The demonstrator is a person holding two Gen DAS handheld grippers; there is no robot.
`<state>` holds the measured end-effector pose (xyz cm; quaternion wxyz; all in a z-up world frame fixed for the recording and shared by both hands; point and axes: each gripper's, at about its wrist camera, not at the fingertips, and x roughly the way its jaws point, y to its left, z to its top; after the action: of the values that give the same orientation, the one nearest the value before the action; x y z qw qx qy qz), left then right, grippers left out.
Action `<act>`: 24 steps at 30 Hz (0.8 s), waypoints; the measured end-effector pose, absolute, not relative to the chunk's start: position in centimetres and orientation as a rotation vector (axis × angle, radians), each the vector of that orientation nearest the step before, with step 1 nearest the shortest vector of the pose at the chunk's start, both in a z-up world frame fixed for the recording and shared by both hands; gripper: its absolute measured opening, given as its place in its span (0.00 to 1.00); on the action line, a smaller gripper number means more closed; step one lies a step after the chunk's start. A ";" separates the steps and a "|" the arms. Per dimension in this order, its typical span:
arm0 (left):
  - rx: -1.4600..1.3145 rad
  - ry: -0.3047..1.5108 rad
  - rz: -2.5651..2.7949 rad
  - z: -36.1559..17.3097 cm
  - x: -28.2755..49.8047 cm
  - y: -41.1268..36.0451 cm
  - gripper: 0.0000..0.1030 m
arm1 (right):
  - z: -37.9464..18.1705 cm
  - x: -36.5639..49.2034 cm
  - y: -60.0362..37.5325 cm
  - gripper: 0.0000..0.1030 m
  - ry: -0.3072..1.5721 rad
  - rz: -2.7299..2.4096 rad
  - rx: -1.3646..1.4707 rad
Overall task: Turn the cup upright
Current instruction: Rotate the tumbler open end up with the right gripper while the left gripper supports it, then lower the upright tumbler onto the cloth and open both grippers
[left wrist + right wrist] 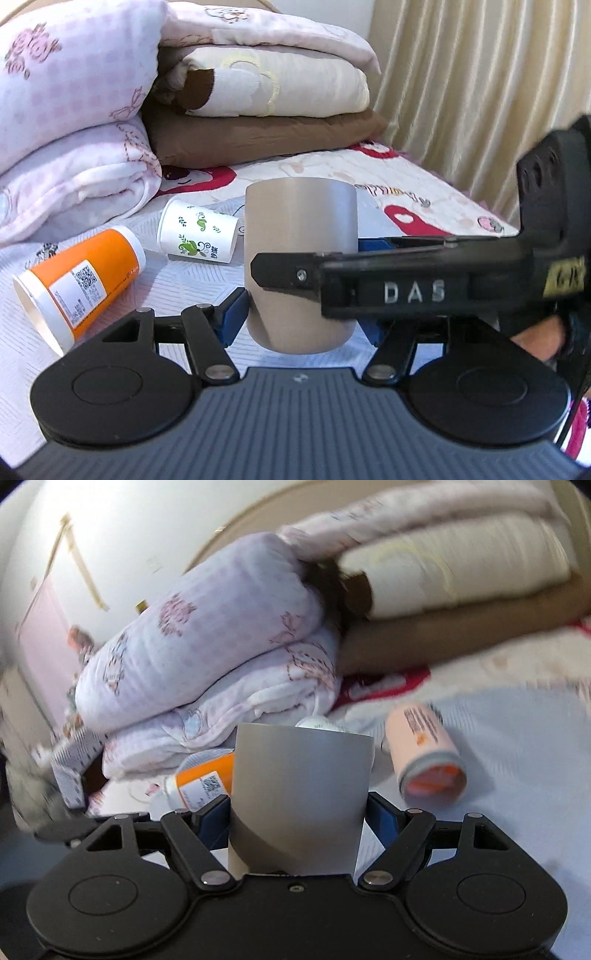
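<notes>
A plain grey-beige cup [301,236] stands between the blue pads of both grippers, wider end up in both views. My right gripper [297,823] is shut on the cup [301,786]; its black arm marked DAS [413,290] crosses the cup from the right in the left wrist view. My left gripper [301,317] has its pads set around the cup's lower part with a small gap on the left. An orange cup [79,280] and a white leaf-print cup [197,232] lie on their sides to the left.
Folded pink, cream and brown quilts [110,92] are stacked behind on the bed. A curtain [480,85] hangs at the right. A pale orange-lined cup [428,753] lies on its side on the white sheet [517,775].
</notes>
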<state>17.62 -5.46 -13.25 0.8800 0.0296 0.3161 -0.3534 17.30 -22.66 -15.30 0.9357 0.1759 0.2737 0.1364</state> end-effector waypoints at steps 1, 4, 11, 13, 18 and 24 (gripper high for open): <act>0.064 0.651 -0.735 -13.6 17.7 -5.4 0.59 | -15.5 17.4 -22.5 0.80 0.548 0.277 0.343; 0.111 0.602 -0.715 -14.5 17.5 -5.4 0.58 | -15.8 17.7 -22.0 0.80 0.529 0.280 0.262; 0.128 0.544 -0.702 -16.1 17.6 -4.9 0.58 | -16.2 18.2 -20.5 0.80 0.488 0.310 0.130; 0.142 0.537 -0.698 -16.5 17.6 -5.1 0.58 | -16.5 18.2 -20.5 0.80 0.482 0.310 0.119; 0.196 0.554 -0.707 -18.2 16.9 -5.7 0.57 | -17.9 17.9 -20.2 0.80 0.491 0.302 0.083; 0.224 0.547 -0.713 -18.6 15.5 -5.8 0.57 | -18.8 16.5 -20.5 0.80 0.477 0.303 0.083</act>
<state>15.50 -5.84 -18.60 0.8948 0.1081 0.2636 -0.3437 16.47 -20.49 -18.76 0.9595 0.0410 0.2351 0.1495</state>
